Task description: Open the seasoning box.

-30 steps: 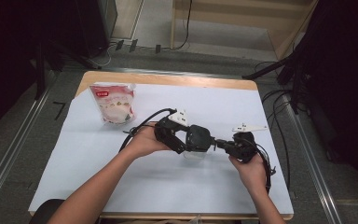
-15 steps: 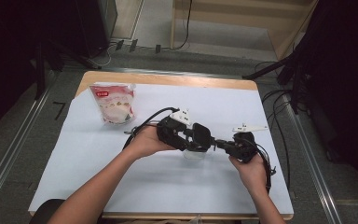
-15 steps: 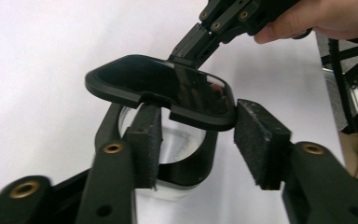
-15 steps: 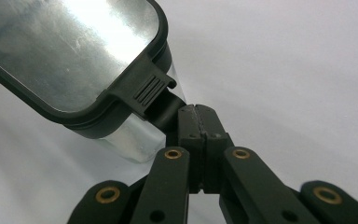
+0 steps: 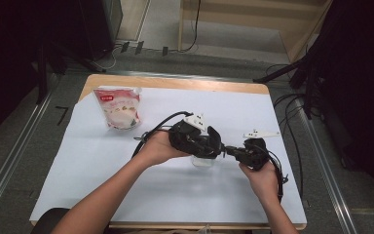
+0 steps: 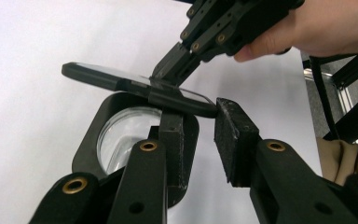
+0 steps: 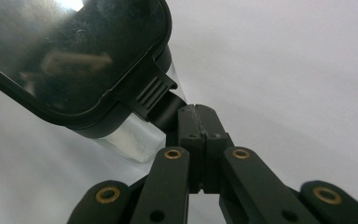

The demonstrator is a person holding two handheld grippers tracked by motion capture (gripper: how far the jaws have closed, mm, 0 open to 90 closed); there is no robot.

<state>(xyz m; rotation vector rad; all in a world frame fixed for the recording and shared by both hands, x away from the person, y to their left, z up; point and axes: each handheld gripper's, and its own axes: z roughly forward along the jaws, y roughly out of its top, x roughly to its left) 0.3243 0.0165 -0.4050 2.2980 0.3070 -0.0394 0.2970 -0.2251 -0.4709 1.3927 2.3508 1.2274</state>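
A small clear jar (image 5: 202,162) with a black rim (image 6: 88,140) and a black flip lid (image 6: 102,79) stands mid-table. My right gripper (image 7: 198,122) is shut on the lid's ribbed tab (image 7: 154,93) and holds the lid tilted up over the jar (image 7: 130,140). My left gripper (image 6: 200,135) reaches in from the other side. Its jaws have just been closing. One pad (image 6: 172,135) lies over the jar's mouth, the other pad (image 6: 235,140) stands outside it. The rim's edge is between them, with a thin gap still showing at the outer pad. The lid's end touches that outer pad.
A pink and white pouch (image 5: 121,108) stands at the far left of the white table cover (image 5: 102,185). Cables (image 5: 153,127) trail from both grippers across the table. The wooden table edge (image 5: 175,82) runs along the back.
The left gripper has shifted a little right and up toward the right gripper, and its jaws have narrowed. The right gripper and the jar have stayed put.
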